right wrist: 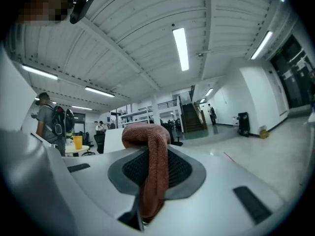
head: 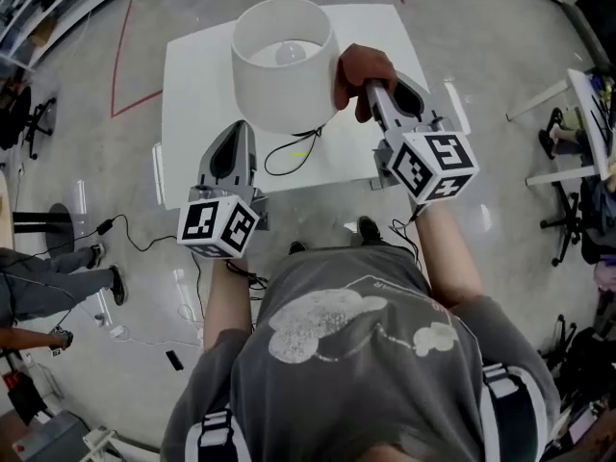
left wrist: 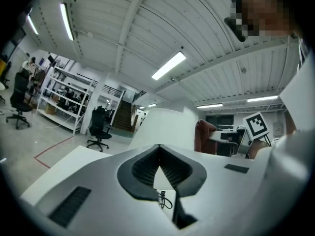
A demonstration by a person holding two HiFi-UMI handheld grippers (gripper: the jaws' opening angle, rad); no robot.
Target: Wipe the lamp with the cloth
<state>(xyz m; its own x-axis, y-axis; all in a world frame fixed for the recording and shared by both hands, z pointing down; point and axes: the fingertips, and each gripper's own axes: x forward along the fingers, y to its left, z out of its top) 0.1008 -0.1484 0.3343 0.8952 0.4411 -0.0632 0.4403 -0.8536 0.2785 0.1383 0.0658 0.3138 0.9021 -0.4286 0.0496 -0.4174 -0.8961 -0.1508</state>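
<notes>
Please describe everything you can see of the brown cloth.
The cloth is reddish-brown and looks like soft towelling. The right hand-held gripper is shut on it: a folded bunch sticks out past the jaw tips and a strip runs back between the jaws. The bunch sits at the right side of the white lampshade.

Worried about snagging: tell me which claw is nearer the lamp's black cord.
Left. The left claw sits just left of the cord; the right claw, holding the cloth, is farther right by the shade.

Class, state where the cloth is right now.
Head view: the cloth is held in the right gripper, just right of the lamp shade, over the table.
</notes>
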